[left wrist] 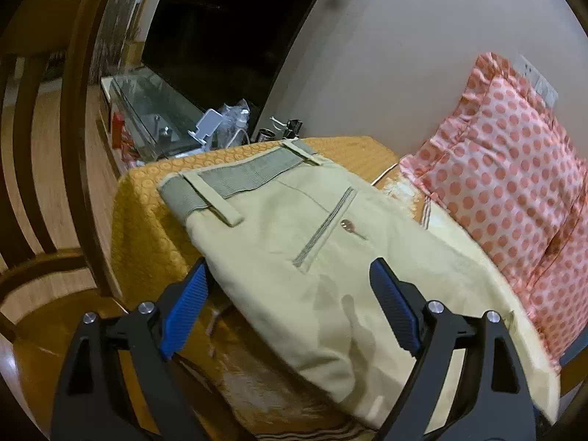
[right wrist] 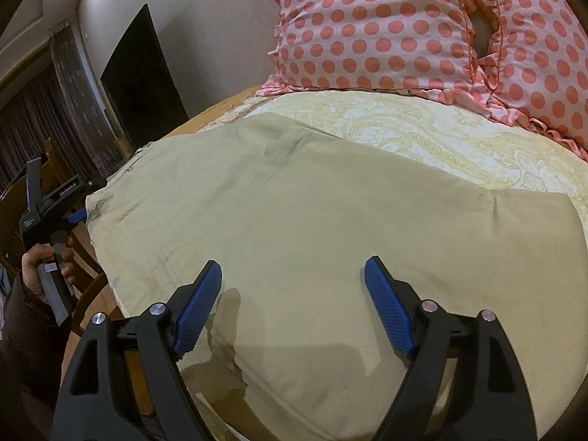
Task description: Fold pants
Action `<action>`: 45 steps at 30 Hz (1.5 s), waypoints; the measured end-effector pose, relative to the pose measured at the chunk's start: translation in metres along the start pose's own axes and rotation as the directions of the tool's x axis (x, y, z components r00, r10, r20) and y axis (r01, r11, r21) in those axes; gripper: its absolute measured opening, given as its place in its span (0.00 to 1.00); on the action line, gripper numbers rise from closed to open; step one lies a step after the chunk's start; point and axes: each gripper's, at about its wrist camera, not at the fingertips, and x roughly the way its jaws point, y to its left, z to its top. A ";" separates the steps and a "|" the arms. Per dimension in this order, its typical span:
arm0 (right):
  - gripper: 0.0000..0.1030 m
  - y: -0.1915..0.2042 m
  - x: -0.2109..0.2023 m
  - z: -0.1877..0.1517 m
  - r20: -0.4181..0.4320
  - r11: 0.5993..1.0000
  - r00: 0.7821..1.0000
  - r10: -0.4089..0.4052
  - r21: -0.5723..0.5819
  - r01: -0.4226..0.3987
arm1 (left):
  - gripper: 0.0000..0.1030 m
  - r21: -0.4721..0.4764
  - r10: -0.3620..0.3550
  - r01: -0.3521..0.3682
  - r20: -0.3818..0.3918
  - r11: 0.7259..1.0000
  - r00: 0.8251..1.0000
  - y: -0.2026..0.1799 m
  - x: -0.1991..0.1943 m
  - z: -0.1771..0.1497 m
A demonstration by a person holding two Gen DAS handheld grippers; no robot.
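Beige cotton pants (left wrist: 316,257): spread flat on bed for folding. Left hand-held gripper (left wrist: 290,301), right hand-held gripper (right wrist: 294,294): jaws apart, empty, hovering above the fabric.

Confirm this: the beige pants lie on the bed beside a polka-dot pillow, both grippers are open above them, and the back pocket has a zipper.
One detail is wrong: the back pocket closes with a button, not a zipper, as the left wrist view shows. The rest holds: the pants lie beside the pillow, with the left gripper and right gripper open above them.
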 end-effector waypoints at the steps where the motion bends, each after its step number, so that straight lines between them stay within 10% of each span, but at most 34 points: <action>1: 0.80 0.000 0.001 0.000 0.001 1.000 1.000 0.001 0.003 -0.001 | 0.73 -0.039 -0.043 0.043 -0.007 0.998 0.999 0.002 0.001 0.001; 9: 0.80 -0.005 -0.009 -0.006 0.028 0.998 0.999 0.043 0.043 -0.044 | 0.13 -0.320 -0.192 0.167 -0.047 0.932 0.980 0.037 0.021 0.007; 13: 0.80 -0.018 -0.026 -0.009 0.057 0.993 0.996 0.064 0.092 -0.069 | 0.09 -0.085 -0.103 0.101 -0.012 0.991 0.995 -0.006 0.005 0.021; 16: 0.80 -0.036 -0.048 -0.011 0.110 0.989 0.993 0.037 0.141 -0.053 | 0.09 0.136 -0.152 0.145 0.038 0.980 0.988 -0.071 -0.020 0.035; 19: 0.80 -0.063 -0.076 -0.015 0.175 0.973 0.984 -0.012 0.228 -0.029 | 0.09 0.399 -0.275 0.238 0.037 0.885 0.961 -0.159 -0.049 0.023; 23: 0.80 -0.108 -0.116 -0.028 0.259 0.919 0.960 -0.103 0.394 -0.008 | 0.09 0.658 -0.490 0.444 -0.129 0.608 0.862 -0.260 -0.090 -0.048; 27: 0.81 -0.145 -0.136 -0.046 0.312 0.833 0.946 -0.084 0.543 -0.105 | 0.10 0.742 -0.508 0.574 -0.366 0.346 0.780 -0.302 -0.099 -0.145; 31: 0.82 -0.175 -0.135 -0.059 0.324 0.733 0.946 -0.021 0.648 -0.206 | 0.12 0.711 -0.401 0.662 -0.549 0.238 0.733 -0.305 -0.078 -0.213; 34: 0.82 -0.179 -0.127 -0.055 0.316 0.722 0.949 0.018 0.652 -0.231 | 0.25 0.757 -0.401 0.625 -0.521 0.191 0.753 -0.297 -0.090 -0.226; 37: 0.82 -0.176 -0.115 -0.046 0.280 0.730 0.958 0.060 0.643 -0.234 | 0.49 0.694 -0.484 0.687 -0.535 0.215 0.692 -0.286 -0.107 -0.189; 39: 0.82 -0.171 -0.105 -0.039 0.236 0.762 0.970 0.058 0.618 -0.196 | 0.68 0.636 -0.556 0.704 -0.478 0.315 0.680 -0.272 -0.107 -0.146; 40: 0.82 -0.168 -0.100 -0.036 0.213 0.776 0.976 0.050 0.606 -0.172 | 0.72 0.613 -0.568 0.697 -0.445 0.371 0.693 -0.264 -0.100 -0.127; 44: 0.78 -0.165 -0.081 -0.022 0.122 0.820 0.992 -0.021 0.570 -0.052 | 0.72 0.556 -0.388 0.534 -0.368 0.637 0.845 -0.243 -0.024 -0.066; 45: 0.75 -0.164 -0.078 -0.019 0.107 0.826 0.994 -0.030 0.562 -0.036 | 0.71 0.517 -0.346 0.522 -0.402 0.679 0.848 -0.237 0.001 -0.057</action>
